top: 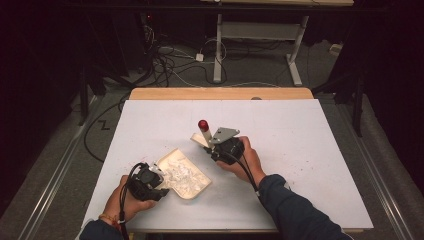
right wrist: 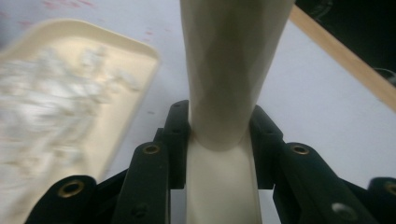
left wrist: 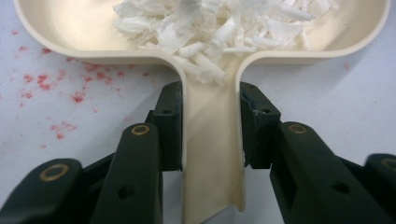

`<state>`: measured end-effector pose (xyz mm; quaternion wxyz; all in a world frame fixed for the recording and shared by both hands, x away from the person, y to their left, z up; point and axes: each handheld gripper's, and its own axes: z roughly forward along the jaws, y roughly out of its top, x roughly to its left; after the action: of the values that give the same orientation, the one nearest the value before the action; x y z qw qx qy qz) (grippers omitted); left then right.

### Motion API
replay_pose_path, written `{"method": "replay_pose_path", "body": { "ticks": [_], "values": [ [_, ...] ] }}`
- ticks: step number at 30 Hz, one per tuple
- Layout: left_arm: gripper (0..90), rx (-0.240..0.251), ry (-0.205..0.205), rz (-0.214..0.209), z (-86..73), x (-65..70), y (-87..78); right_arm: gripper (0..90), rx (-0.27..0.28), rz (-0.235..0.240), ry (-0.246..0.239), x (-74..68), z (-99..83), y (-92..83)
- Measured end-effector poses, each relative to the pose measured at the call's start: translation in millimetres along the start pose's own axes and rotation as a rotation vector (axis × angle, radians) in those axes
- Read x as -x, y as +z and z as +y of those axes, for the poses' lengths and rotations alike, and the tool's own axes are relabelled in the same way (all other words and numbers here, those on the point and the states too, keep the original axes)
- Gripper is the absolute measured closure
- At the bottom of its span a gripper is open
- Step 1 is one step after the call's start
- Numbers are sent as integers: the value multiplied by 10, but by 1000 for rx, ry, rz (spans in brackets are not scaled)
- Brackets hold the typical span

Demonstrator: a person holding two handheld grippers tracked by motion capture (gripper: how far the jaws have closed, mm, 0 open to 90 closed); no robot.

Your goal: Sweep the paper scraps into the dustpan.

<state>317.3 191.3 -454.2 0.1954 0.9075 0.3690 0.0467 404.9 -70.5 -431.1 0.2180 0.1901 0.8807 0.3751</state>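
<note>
A cream dustpan (top: 192, 186) lies on the white table sheet at front centre, holding a heap of white shredded scraps (top: 177, 171). My left gripper (top: 156, 172) is shut on the dustpan's handle (left wrist: 211, 140); the jaws press on both of its sides, and scraps (left wrist: 210, 28) spill toward the neck. My right gripper (top: 212, 147) is shut on a cream brush handle (right wrist: 229, 60) with a red end (top: 203, 124). The brush stands tilted just behind the pan's far corner. In the right gripper view the dustpan (right wrist: 126, 107) sits blurred at left.
The white sheet (top: 300, 150) covers the table, with faint red specks (left wrist: 46, 84) beside the pan. A wooden table edge (top: 220, 93) runs along the back. Beyond it are floor cables (top: 170, 60) and a desk's white legs (top: 218, 50).
</note>
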Motion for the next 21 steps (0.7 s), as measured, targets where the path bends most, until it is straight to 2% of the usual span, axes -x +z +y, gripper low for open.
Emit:
{"method": "replay_pose_path", "body": {
  "ticks": [7, 8, 9, 12, 13, 15, 21],
  "values": [
    [628, -3, -3, 2, 2, 5, 1, 673, 29, 133, -21, -347, 53, -100],
    [628, -5, -2, 1, 3, 5, 1, 673, 32, 139, -29, -383, 58, -119],
    [628, -5, -2, 2, 4, 5, 2, 673, 38, 146, -34, -402, 64, -139],
    [628, -8, 0, 2, 6, 5, 1, 674, 72, 205, -9, -400, 99, -236],
    [628, -6, -2, 3, 5, 6, 1, 675, 86, 211, -12, -399, 118, -278],
    [628, -7, -1, 4, 6, 7, 2, 674, 101, 183, -32, -397, 157, -358],
    [628, -5, -5, 2, 3, 6, 1, 674, 111, 149, -13, -258, 146, -518]
  ]
}}
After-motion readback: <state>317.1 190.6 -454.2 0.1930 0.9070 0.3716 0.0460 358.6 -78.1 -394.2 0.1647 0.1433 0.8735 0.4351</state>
